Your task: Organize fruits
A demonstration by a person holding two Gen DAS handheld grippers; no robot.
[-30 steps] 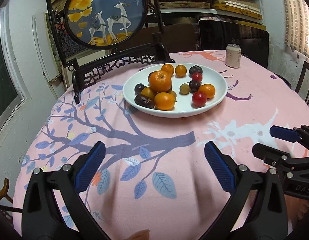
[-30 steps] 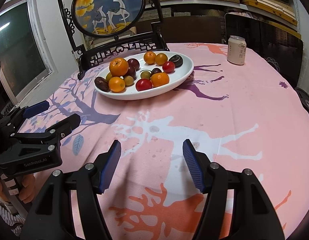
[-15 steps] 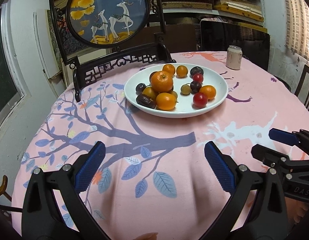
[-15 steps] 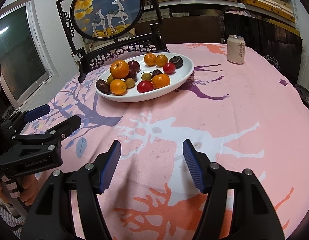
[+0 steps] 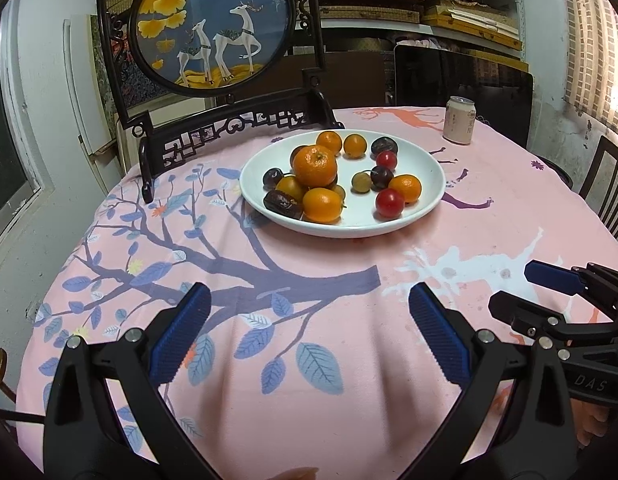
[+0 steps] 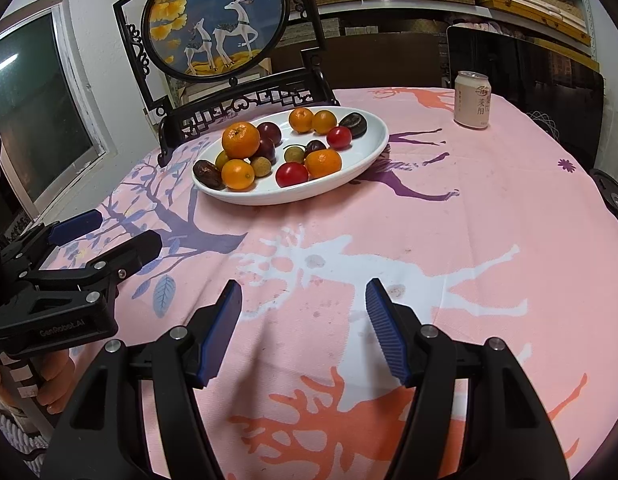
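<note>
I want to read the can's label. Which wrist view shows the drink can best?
The right wrist view: the can stands nearer and larger there, with its printed characters facing the camera. In the left wrist view the can is smaller, farther back, and its print is too faint to read.

Very little differs from a second ago. In both wrist views the white plate point(image 5: 429, 208) of fruit and the drink can point(image 6: 472, 99) sit slightly lower and nearer in frame, perhaps from a faint tilt of the cameras. No fruit has shifted on the plate.
</note>
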